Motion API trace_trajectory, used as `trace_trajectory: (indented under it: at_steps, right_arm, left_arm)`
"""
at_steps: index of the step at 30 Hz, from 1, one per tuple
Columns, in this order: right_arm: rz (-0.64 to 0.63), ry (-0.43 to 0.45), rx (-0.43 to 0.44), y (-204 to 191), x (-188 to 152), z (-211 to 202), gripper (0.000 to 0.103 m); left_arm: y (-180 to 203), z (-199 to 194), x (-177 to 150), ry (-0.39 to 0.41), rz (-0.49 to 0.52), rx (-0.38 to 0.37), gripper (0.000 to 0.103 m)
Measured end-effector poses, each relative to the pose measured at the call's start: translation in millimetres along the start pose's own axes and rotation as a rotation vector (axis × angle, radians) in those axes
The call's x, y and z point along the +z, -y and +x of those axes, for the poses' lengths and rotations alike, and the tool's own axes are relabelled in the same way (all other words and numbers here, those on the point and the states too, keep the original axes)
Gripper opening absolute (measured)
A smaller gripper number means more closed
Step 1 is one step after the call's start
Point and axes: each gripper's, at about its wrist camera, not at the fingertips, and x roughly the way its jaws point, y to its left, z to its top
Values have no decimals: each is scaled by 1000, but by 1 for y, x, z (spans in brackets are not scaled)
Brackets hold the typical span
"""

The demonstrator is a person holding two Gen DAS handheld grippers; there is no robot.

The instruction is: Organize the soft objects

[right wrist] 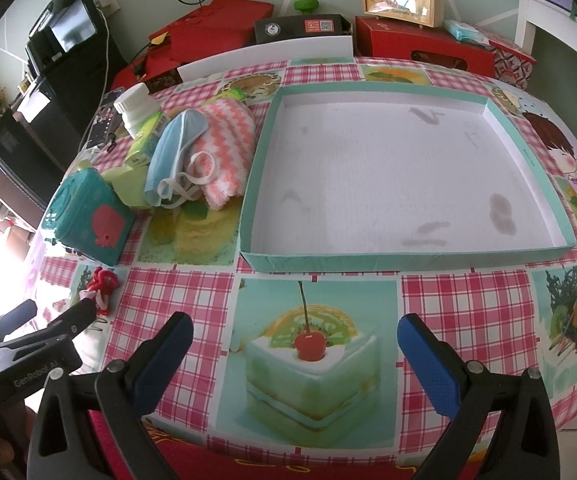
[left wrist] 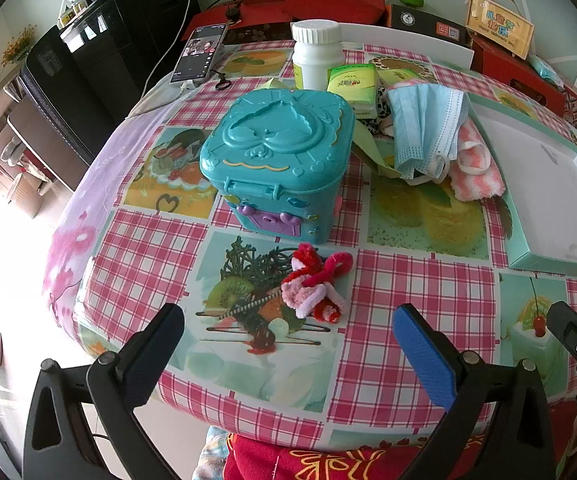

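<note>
Nothing sits in my shallow teal tray [right wrist: 402, 258] yet; both my left gripper [left wrist: 288, 338] and right gripper [right wrist: 294, 346] gape wide, empty, while the face mask [left wrist: 424, 128], striped cloth [left wrist: 474, 168] and what looks like a pipe-cleaner toy [left wrist: 314, 284] wait.

the blue mask [left wrist: 424, 128] hides part of the striped cloth [left wrist: 473, 168].

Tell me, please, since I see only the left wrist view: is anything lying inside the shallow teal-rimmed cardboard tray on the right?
Observer: No, the shallow teal-rimmed cardboard tray holds nothing; only grey smudges mark its white floor.
Operator: Thank you. What shows on the teal plastic toy box's right-hand side?
Observer: The teal plastic toy box carries a red fish-like emblem there.
Operator: Is the right gripper open?
Observer: Yes, the right gripper is open and empty, above a printed cherry cake on the tablecloth.
</note>
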Motion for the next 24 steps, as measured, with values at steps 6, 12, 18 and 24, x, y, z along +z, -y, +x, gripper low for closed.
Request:
trace_trajectory:
  at_steps: [6, 12, 18, 24]
  right_arm:
    - [1, 0, 1, 0, 0, 0, 103]
    - [2, -2, 1, 1, 0, 0, 103]
    - [2, -3, 1, 0, 0, 1, 103]
    - [2, -4, 1, 0, 0, 1, 103]
  left_arm:
    - [0, 0, 0, -1, 1, 0, 103]
    - [-1, 1, -1, -5, 3, -1, 103]
    - [0, 3, -1, -9, 8, 0, 103]
    - [1, 5, -1, -13, 11, 1, 103]
